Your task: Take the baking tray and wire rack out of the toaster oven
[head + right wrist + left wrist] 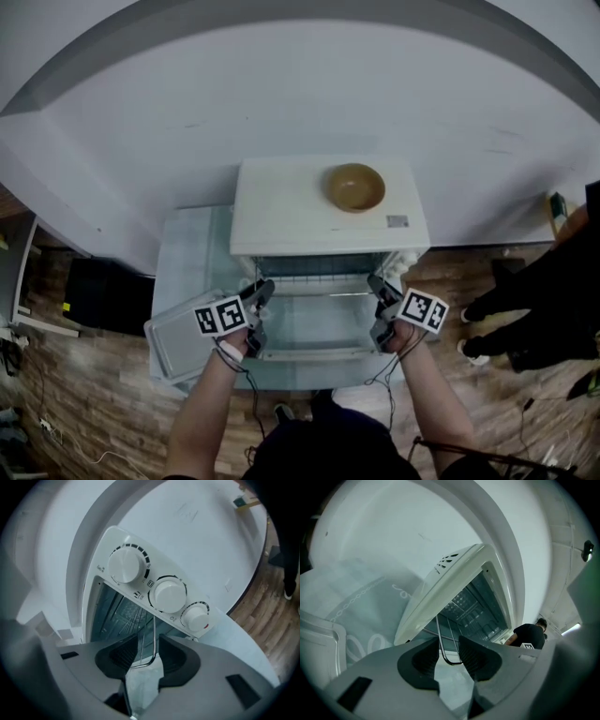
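Note:
The white toaster oven (pixel 323 211) stands with its glass door (pixel 319 328) folded down. The wire rack (pixel 319 270) sticks out of the opening a little. My left gripper (pixel 263 292) is at the rack's front left corner and my right gripper (pixel 377 287) at its front right corner. In the left gripper view the rack's wire corner (pixel 440 641) lies between the jaws of the gripper (pixel 449 654) with gaps on both sides. The right gripper (pixel 143 656) likewise straddles the rack's corner wire (pixel 153 641) without pressing it. The baking tray (pixel 176 342) lies on the table left of the door.
A wooden bowl (pixel 354 187) sits on top of the oven. Three white knobs (pixel 167 594) run along the oven's right side. The oven stands on a pale glass table (pixel 187 248) against a white wall. A person in dark clothes (pixel 534 319) stands to the right on the wooden floor.

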Demonstrator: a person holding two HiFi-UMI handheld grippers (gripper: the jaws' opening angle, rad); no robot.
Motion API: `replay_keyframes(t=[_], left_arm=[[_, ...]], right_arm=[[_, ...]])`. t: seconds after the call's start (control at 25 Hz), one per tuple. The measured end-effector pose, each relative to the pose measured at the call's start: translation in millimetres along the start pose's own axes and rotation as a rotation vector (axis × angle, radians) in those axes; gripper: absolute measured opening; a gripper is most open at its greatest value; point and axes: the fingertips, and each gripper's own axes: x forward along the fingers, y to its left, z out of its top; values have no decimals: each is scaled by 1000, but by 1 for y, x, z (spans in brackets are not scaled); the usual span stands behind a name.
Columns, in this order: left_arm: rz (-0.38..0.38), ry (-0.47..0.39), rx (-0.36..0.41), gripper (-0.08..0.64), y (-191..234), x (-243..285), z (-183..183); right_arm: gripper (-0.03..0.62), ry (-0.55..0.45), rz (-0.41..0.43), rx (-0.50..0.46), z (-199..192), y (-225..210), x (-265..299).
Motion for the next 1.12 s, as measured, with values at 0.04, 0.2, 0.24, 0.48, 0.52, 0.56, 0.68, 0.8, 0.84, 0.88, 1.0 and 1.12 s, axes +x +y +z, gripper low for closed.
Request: replay_keyframes(t=[0.04, 0.2, 0.24, 0.48, 0.52, 0.56, 0.68, 0.8, 0.84, 0.88, 1.0, 1.12], left_arm=[[9, 13, 22, 126, 0, 0, -1], [13, 48, 66, 121, -2, -2, -4], [7, 49, 65, 121, -3, -3, -5], [-10, 56, 73, 124, -5, -16, -16], [-11, 55, 71, 124, -5, -19, -18], [-14, 53, 70, 124, -6, -21, -20], [-18, 56, 78, 126, -10, -30, -31], [-11, 67, 98, 126, -13, -41, -47], [-9, 67, 103, 127, -14, -45, -52], [-8, 66, 107, 127, -16, -49, -56], [-11, 59, 110, 128, -21, -59, -69], [-19, 52, 116, 127, -24, -69, -78]], right_arm=[[124, 29, 5, -35, 0, 1, 2], [97, 103, 22, -38, -6, 0, 2], [97, 115, 32, -27, -8, 1, 1], [97, 170, 84, -38, -20, 7, -11], [96, 171, 92, -40, -22, 8, -13], [95, 169, 99, -38, -24, 10, -16], [91, 166, 109, -46, -33, 11, -25], [92, 174, 120, -92, -43, 11, -37], [92, 174, 121, -110, -46, 12, -41], [94, 172, 121, -128, -48, 12, -45], [95, 166, 123, -160, -55, 12, -57], [97, 159, 129, -160, -65, 16, -69]])
